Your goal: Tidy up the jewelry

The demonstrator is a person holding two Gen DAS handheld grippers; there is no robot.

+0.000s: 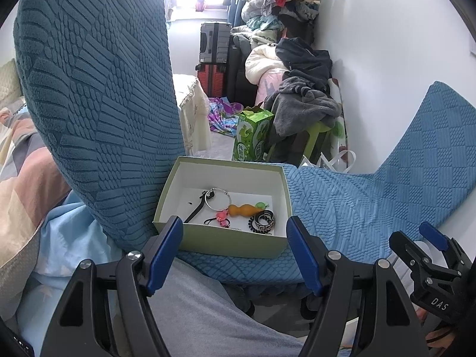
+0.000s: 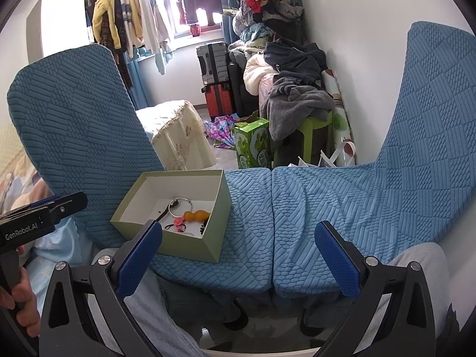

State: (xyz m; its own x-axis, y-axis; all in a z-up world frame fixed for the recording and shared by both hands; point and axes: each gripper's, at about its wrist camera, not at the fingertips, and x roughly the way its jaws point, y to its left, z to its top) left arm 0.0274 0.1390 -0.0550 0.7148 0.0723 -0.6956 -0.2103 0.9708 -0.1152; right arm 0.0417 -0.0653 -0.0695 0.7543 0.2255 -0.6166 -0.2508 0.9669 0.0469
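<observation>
Pale green cardboard box (image 1: 226,239) holding a silver bangle (image 1: 219,198); left gripper (image 1: 235,248) and right gripper (image 2: 238,254) gape empty; descend vertically, pinching one piece.

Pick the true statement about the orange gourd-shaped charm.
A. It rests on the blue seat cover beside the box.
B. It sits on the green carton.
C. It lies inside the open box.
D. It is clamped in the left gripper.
C: the charm lies on the white floor of the box among the other trinkets, while both grippers, left and right, are open and empty.
</observation>
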